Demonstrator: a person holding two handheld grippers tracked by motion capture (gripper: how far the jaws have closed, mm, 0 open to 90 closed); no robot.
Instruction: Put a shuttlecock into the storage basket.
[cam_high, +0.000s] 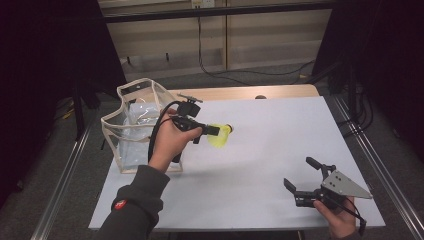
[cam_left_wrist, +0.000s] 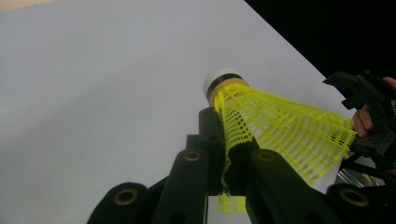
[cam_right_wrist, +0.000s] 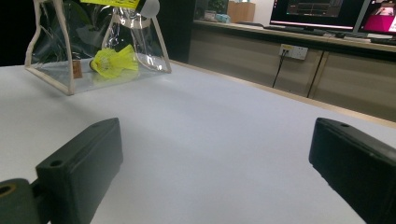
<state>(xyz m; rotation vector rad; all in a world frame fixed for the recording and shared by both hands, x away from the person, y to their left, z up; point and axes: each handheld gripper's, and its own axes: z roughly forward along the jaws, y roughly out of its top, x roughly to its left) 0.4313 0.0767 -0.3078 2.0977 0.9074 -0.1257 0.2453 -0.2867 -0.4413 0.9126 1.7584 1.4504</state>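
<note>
- No readable writing showed anywhere; the only mark was a small red round patch (cam_high: 120, 204) on the person's dark left sleeve, too small to read.
- The left gripper (cam_high: 212, 131) was held above the white table (cam_high: 280, 150), level and pointing to the right, just beside a clear bag (cam_high: 136, 125) standing at the table's left edge.
- Its jaws were pinched on the mesh skirt of a yellow shuttlecock (cam_left_wrist: 275, 126), whose white cork tip pointed away from the hand.
- A second yellow shuttlecock (cam_right_wrist: 114, 60) lay inside the clear bag.
- The right gripper (cam_high: 302, 180) rested low near the table's front right corner, well apart from the left gripper, with its jaws spread wide and nothing between them.
- A broad bare stretch of table lay between the two grippers.
</note>
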